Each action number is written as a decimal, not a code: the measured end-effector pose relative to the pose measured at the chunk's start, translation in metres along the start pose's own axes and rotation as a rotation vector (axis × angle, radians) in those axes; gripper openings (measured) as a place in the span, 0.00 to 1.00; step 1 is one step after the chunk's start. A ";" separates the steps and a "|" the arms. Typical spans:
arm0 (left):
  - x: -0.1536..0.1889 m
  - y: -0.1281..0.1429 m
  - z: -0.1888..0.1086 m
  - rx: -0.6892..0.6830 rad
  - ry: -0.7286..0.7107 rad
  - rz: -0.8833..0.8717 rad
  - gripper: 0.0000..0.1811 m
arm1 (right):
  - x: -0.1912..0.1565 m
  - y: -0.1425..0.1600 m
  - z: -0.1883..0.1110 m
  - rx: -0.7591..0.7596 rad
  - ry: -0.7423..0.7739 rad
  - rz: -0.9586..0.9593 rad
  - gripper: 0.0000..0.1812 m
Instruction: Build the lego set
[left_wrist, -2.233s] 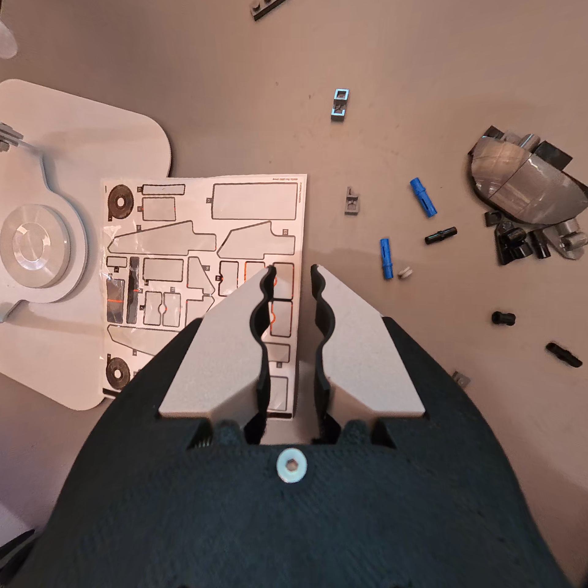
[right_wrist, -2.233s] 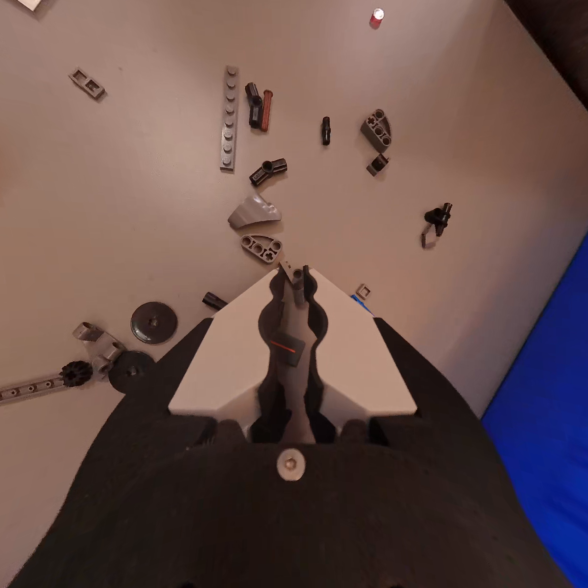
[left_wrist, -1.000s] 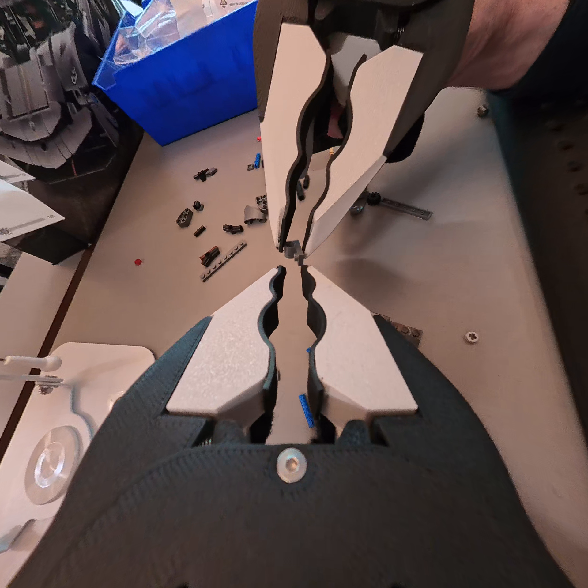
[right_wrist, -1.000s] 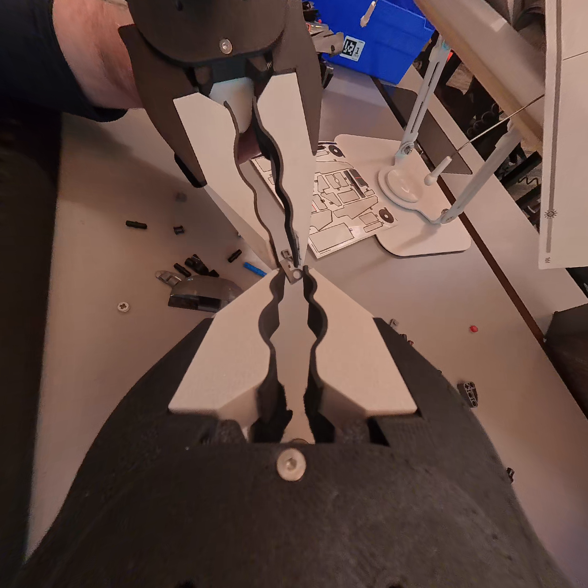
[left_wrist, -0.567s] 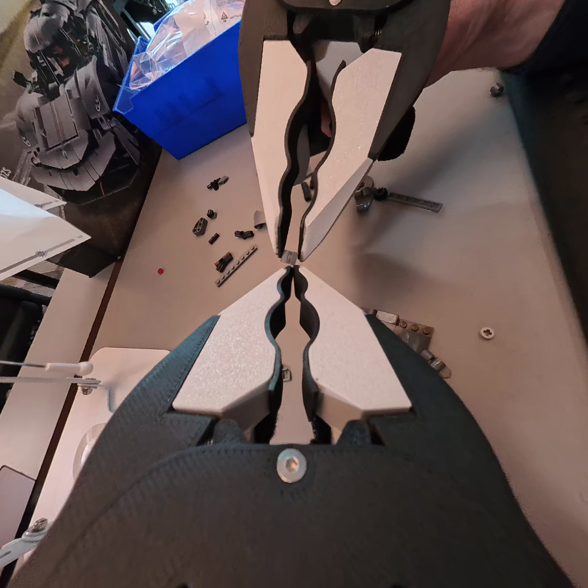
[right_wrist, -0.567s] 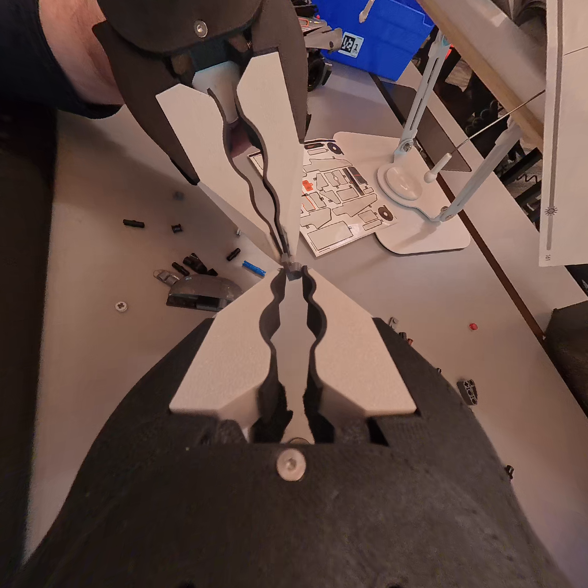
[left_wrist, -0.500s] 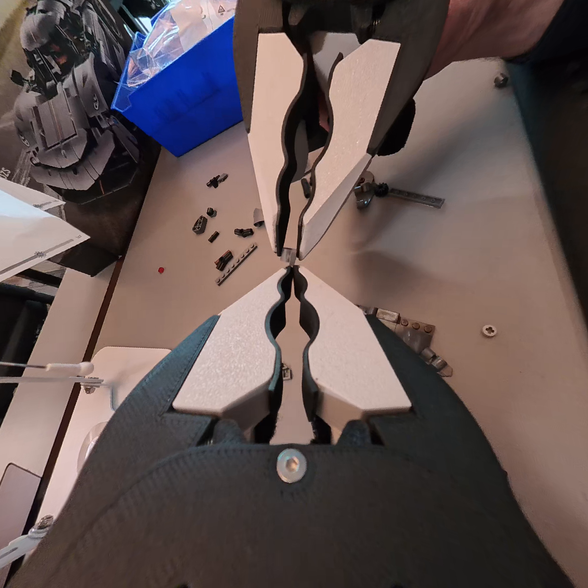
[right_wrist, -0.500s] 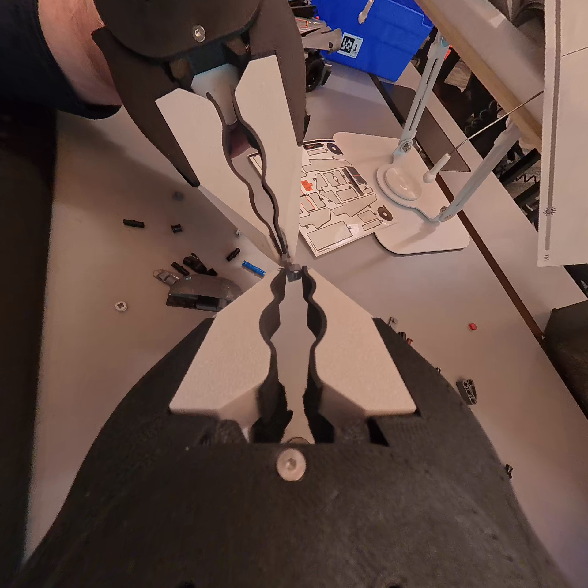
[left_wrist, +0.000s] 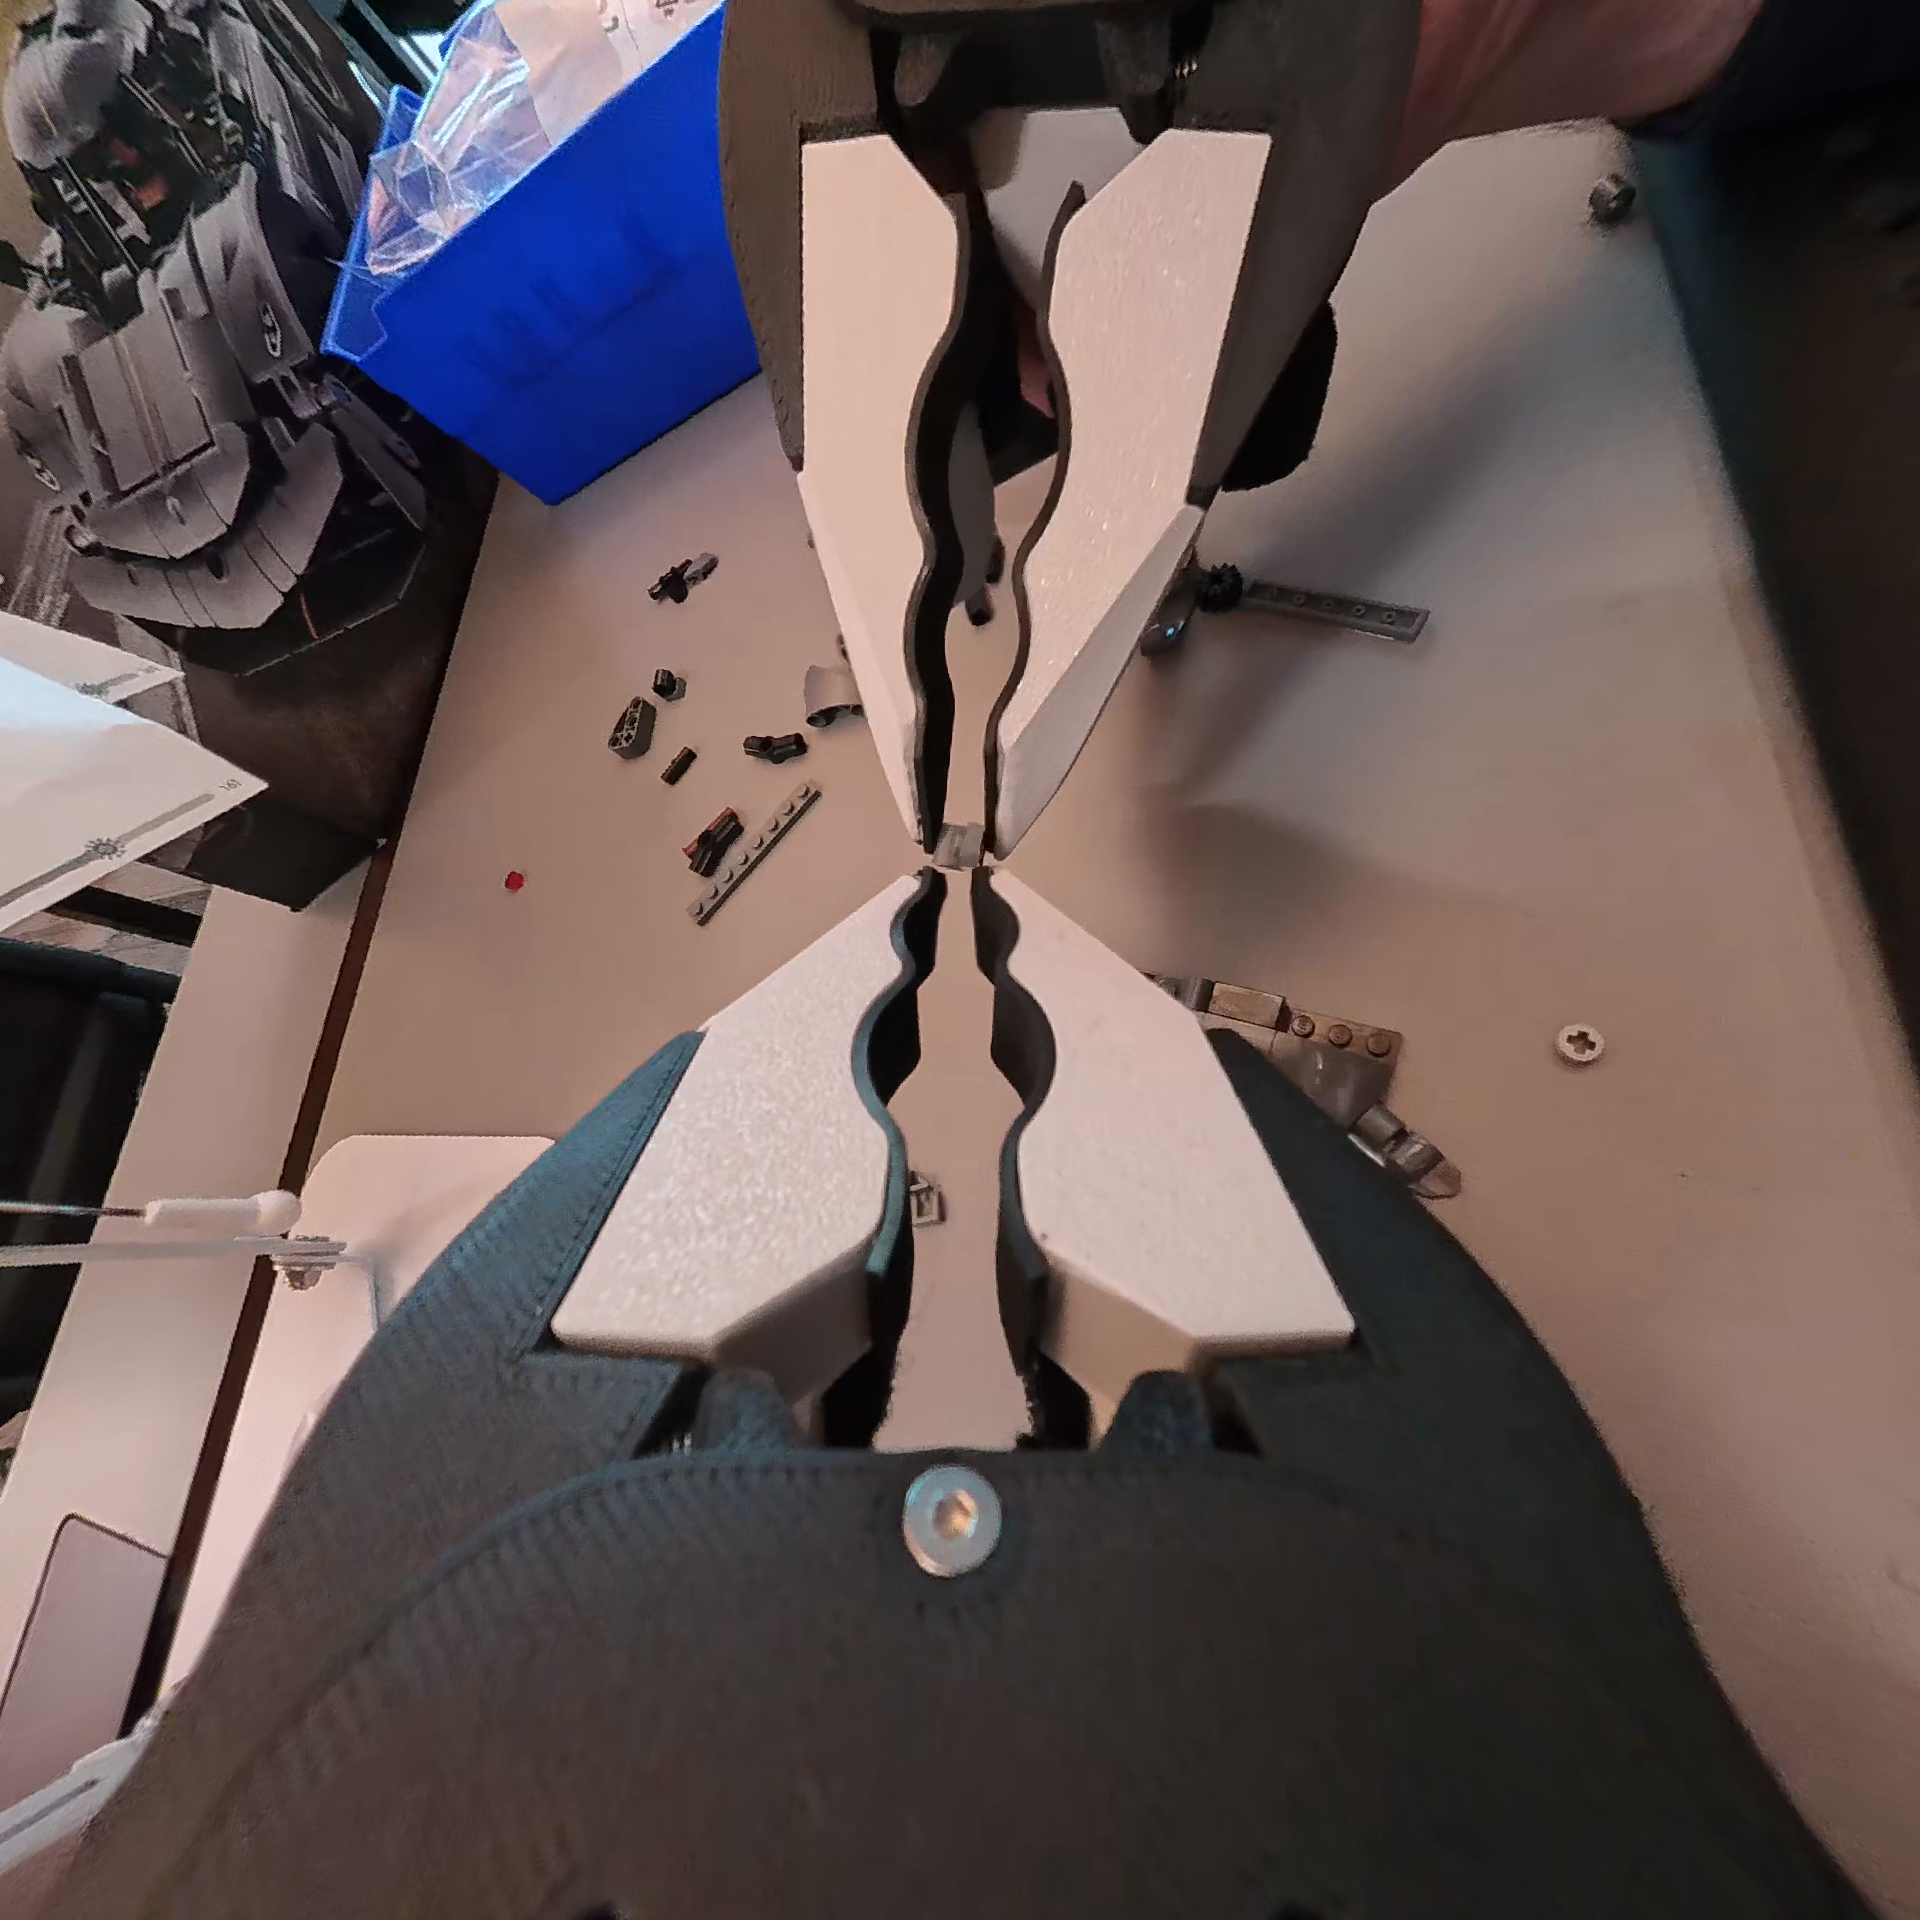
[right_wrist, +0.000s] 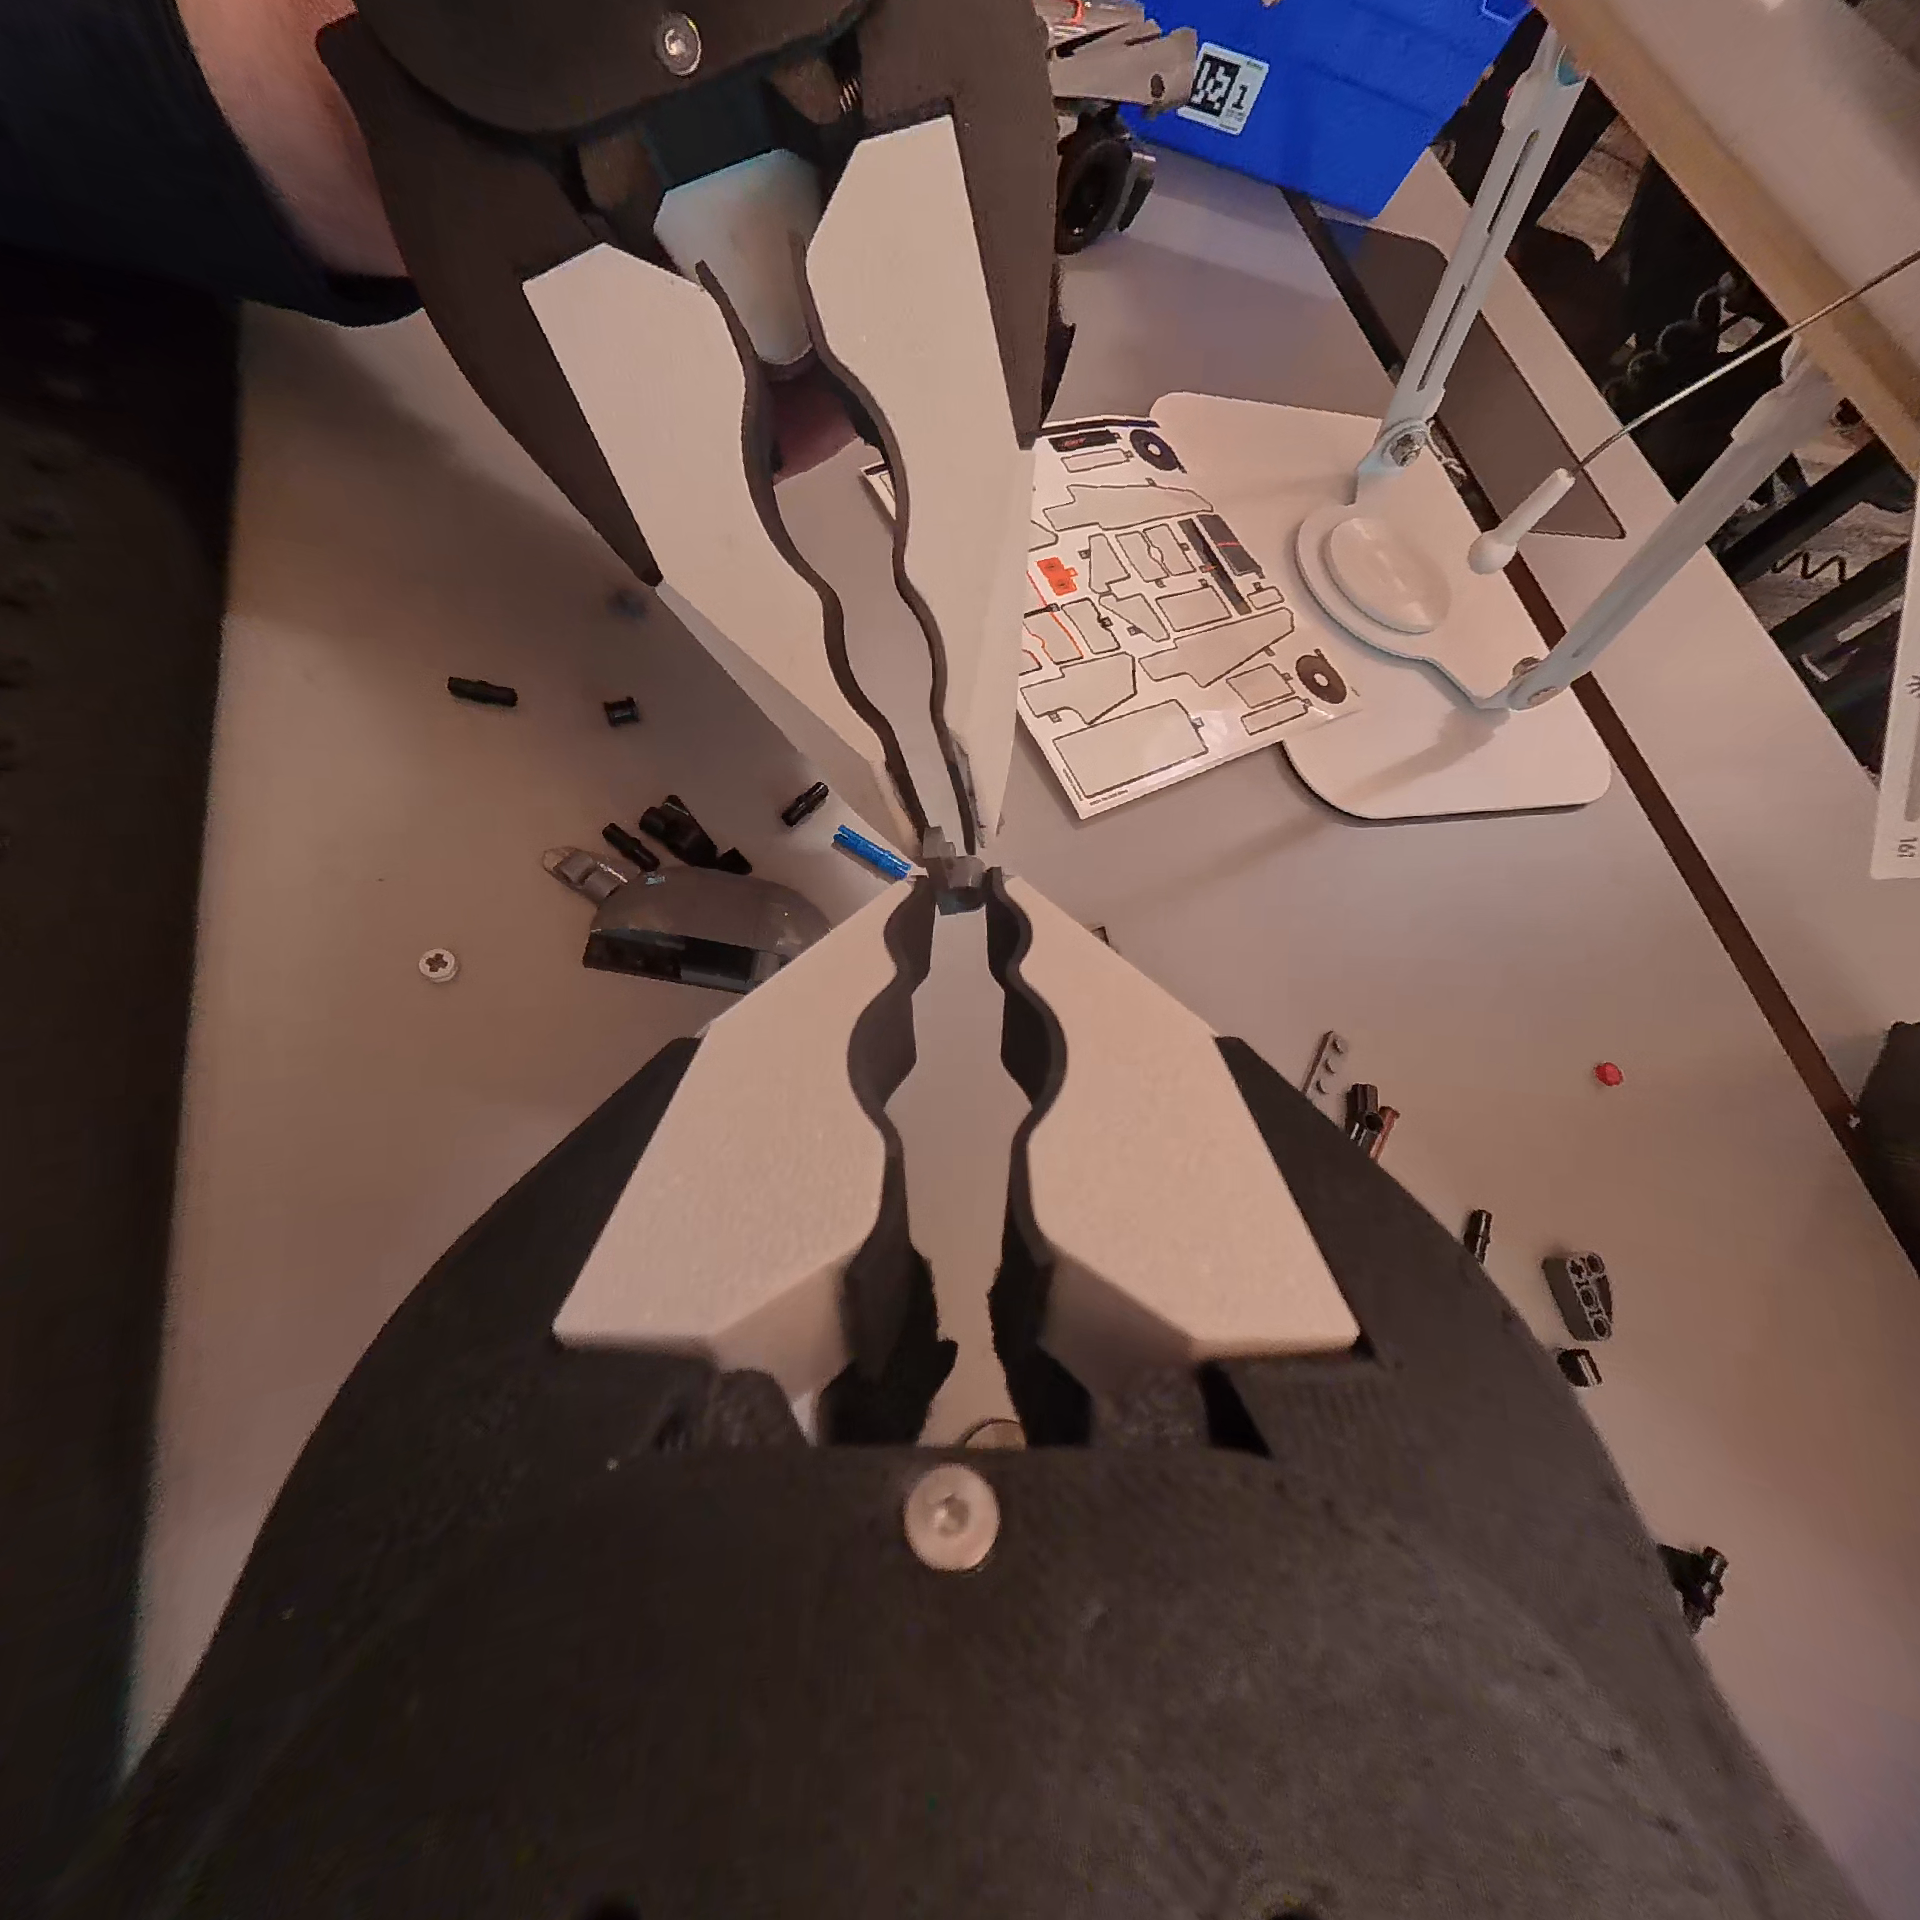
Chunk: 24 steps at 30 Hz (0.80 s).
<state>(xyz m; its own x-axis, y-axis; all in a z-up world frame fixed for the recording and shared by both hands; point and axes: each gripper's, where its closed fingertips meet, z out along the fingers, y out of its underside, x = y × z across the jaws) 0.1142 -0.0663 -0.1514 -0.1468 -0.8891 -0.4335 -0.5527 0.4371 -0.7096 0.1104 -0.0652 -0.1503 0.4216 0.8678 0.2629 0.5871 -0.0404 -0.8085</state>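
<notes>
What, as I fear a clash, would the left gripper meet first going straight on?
The small grey piece pinched by the right gripper, directly ahead of the left gripper; possibly touching already.

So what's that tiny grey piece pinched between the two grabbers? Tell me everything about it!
The tiny grey piece is a small lego part, plastic by the look of it, held in the air above the table. The right gripper pinches it at its fingertips. The left gripper meets it tip to tip, jaws nearly closed, perhaps holding it too. Its exact shape is too small to tell.
</notes>
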 end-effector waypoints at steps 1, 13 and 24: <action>0.000 0.000 0.000 -0.003 -0.003 0.009 0.02 | 0.000 0.000 0.000 0.000 0.000 0.001 0.05; 0.003 0.002 0.002 -0.037 -0.020 0.062 0.01 | -0.002 0.003 0.002 -0.015 -0.011 0.007 0.05; 0.020 0.026 -0.001 -0.125 0.131 -0.012 0.07 | -0.013 0.011 0.004 -0.049 -0.061 -0.006 0.04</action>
<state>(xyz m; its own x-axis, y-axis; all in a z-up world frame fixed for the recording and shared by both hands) 0.0960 -0.0728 -0.1781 -0.2403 -0.9079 -0.3435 -0.6517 0.4131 -0.6362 0.1085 -0.0747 -0.1647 0.3765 0.8964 0.2338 0.6229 -0.0582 -0.7801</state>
